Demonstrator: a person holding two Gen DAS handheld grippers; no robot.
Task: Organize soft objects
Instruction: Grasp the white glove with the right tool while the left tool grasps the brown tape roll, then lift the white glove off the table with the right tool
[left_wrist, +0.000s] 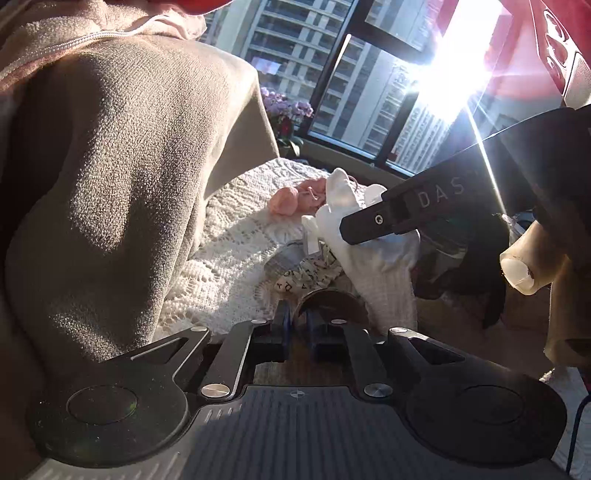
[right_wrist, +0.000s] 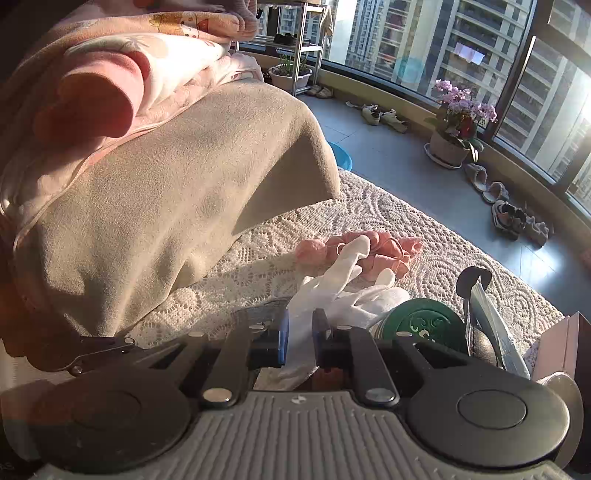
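Observation:
A white glove (right_wrist: 343, 280) lies on the lace-covered table (right_wrist: 424, 240), with its cuff between the fingers of my right gripper (right_wrist: 300, 334), which is shut on it. The glove also shows in the left wrist view (left_wrist: 373, 240), with the right gripper's black finger (left_wrist: 388, 218) over it. A pink soft item (right_wrist: 380, 251) lies just beyond the glove, also in the left wrist view (left_wrist: 295, 195). My left gripper (left_wrist: 297, 317) is nearly closed, empty, low over the table near a patterned cloth (left_wrist: 310, 273). A beige blanket (left_wrist: 110, 166) hangs at left.
A green-lidded jar (right_wrist: 424, 321) and a grey pouch (right_wrist: 491, 325) stand right of the glove. Pink folded bedding (right_wrist: 129, 66) lies on the beige blanket (right_wrist: 166, 192). A potted purple flower (right_wrist: 454, 122) and several shoes (right_wrist: 509, 214) are on the floor by the window.

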